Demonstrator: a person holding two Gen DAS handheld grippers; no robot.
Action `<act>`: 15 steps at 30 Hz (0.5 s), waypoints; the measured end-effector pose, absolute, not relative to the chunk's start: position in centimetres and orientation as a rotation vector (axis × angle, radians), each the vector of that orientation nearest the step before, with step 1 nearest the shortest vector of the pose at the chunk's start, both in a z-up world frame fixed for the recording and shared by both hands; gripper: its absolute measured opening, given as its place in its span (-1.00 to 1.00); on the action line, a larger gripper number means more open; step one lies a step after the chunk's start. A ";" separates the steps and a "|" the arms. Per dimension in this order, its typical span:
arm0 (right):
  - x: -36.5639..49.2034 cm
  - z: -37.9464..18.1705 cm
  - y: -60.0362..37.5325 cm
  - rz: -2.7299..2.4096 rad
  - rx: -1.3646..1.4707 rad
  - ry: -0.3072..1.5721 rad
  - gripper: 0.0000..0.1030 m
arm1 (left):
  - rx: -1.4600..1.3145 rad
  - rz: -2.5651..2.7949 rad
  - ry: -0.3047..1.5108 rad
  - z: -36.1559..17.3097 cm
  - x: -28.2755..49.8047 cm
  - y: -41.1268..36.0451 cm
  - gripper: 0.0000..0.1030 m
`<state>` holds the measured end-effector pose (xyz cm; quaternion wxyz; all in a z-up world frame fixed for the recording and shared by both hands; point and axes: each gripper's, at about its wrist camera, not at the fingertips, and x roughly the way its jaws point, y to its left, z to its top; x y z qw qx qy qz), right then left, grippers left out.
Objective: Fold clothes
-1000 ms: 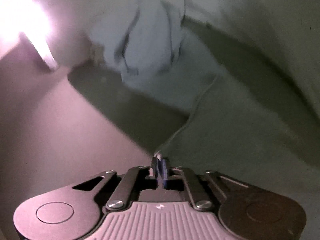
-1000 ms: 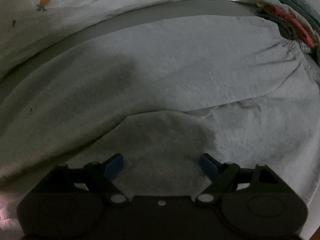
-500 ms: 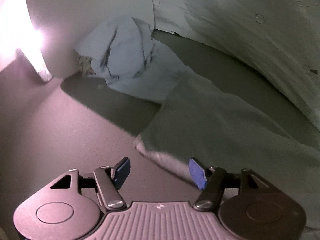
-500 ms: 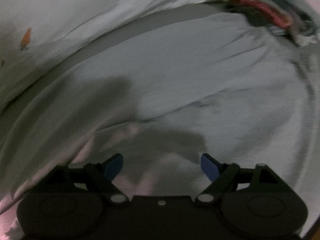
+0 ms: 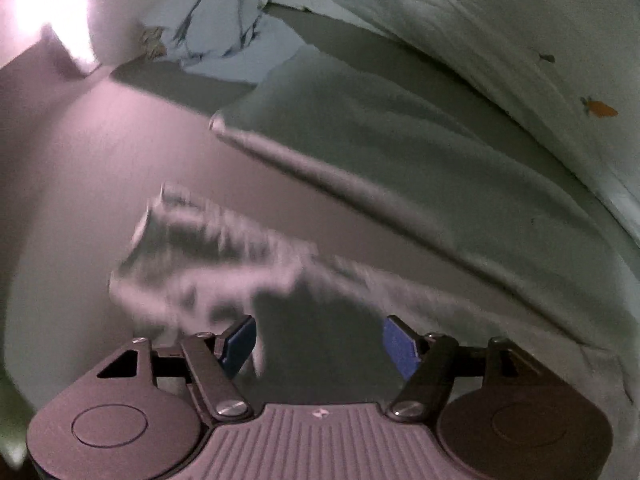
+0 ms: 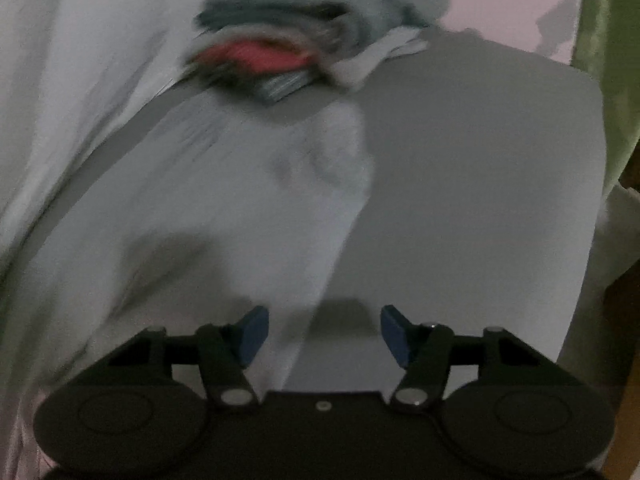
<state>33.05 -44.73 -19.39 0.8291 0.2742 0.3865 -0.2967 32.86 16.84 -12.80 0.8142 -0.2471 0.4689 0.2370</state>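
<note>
Left wrist view: the grey garment (image 5: 400,168) lies spread across the bench (image 5: 100,168), its near cuffed end (image 5: 208,264) blurred just ahead of our left gripper (image 5: 318,340). Its jaws have just been opening and stand apart with nothing clamped, which we judge frees the cloth to settle flat. Our right gripper (image 6: 320,330), jaws apart but just closing, hangs over the garment's edge (image 6: 240,208), likely lining up a new pinch. A stack of folded clothes (image 6: 272,60) sits beyond, out of the way.

Pale grey garment (image 5: 400,168), white sheet (image 5: 520,40) with orange carrot print (image 5: 599,108)
</note>
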 end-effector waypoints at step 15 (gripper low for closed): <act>41.4 -20.8 -49.7 -0.493 0.108 0.880 -0.96 | -0.482 0.664 1.088 -11.0 25.3 7.1 0.45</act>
